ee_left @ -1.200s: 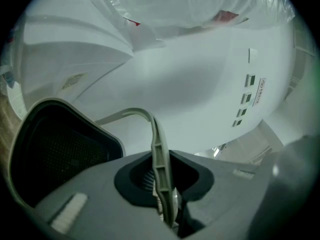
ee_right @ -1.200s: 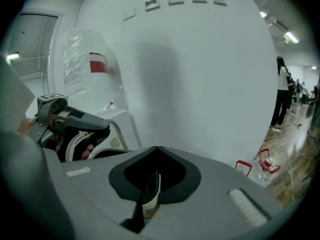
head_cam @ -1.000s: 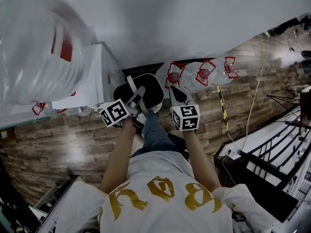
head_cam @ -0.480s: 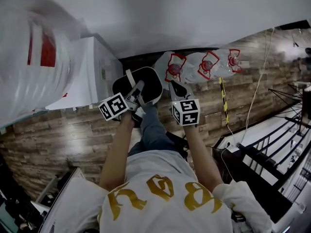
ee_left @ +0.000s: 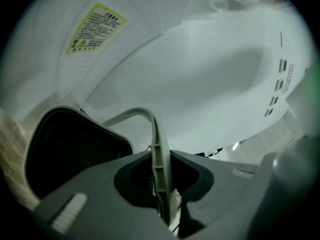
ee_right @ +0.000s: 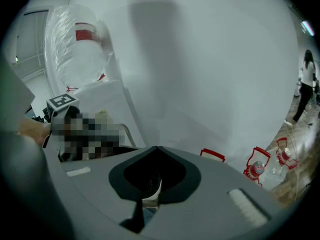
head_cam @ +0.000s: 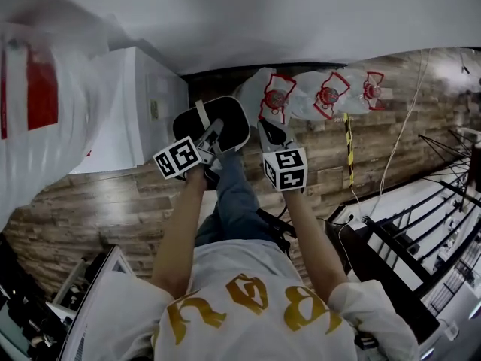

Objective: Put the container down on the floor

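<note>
The black container (head_cam: 225,122) hangs by its thin grey handle (ee_left: 156,149) over the wooden floor (head_cam: 113,201), apparently not down yet. The left gripper (head_cam: 213,140) pinches that handle, and the right gripper (head_cam: 272,135) is pressed together on nothing. It looks like light, stiff plastic that'll probably swing, so the handle seems the best place to hold.

Container (head_cam: 234,122) (handle (head_cam: 201,115) between left gripper (head_cam: 213,138) jaws) located between cabinet (head_cam: 150,104) at left and row of 3 bottle packs (head_cam: 325,96) at right; cabinet and packs on floor (head_cam: 113,194), against wall (head_cam: 301,21) behind them
</note>
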The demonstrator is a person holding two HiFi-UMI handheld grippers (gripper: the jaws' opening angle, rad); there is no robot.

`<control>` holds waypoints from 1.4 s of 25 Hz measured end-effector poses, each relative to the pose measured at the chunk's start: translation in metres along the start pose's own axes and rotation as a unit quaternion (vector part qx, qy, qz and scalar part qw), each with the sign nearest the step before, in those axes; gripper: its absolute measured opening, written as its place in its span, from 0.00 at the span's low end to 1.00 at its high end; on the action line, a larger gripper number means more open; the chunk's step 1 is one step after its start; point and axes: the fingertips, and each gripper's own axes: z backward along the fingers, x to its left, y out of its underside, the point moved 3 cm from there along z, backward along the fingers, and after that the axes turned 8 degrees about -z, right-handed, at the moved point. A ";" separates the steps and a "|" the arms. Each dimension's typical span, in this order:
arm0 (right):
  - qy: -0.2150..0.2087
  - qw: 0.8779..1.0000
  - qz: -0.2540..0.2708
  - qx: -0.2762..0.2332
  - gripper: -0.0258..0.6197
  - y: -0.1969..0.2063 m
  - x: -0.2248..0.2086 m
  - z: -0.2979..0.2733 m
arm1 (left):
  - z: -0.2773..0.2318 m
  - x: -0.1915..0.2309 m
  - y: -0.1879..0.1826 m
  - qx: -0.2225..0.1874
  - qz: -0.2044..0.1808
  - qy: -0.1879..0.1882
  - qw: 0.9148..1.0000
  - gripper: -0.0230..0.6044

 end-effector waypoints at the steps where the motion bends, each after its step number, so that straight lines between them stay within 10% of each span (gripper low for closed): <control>1: -0.002 1.000 0.002 0.005 0.08 0.003 -0.001 -0.004 | -0.003 0.005 0.002 0.002 -0.001 -0.004 1.000 0.11; 35: -0.051 0.993 0.019 0.103 0.08 0.116 -0.010 -0.156 | -0.090 0.190 0.067 0.063 0.012 -0.111 0.992 0.11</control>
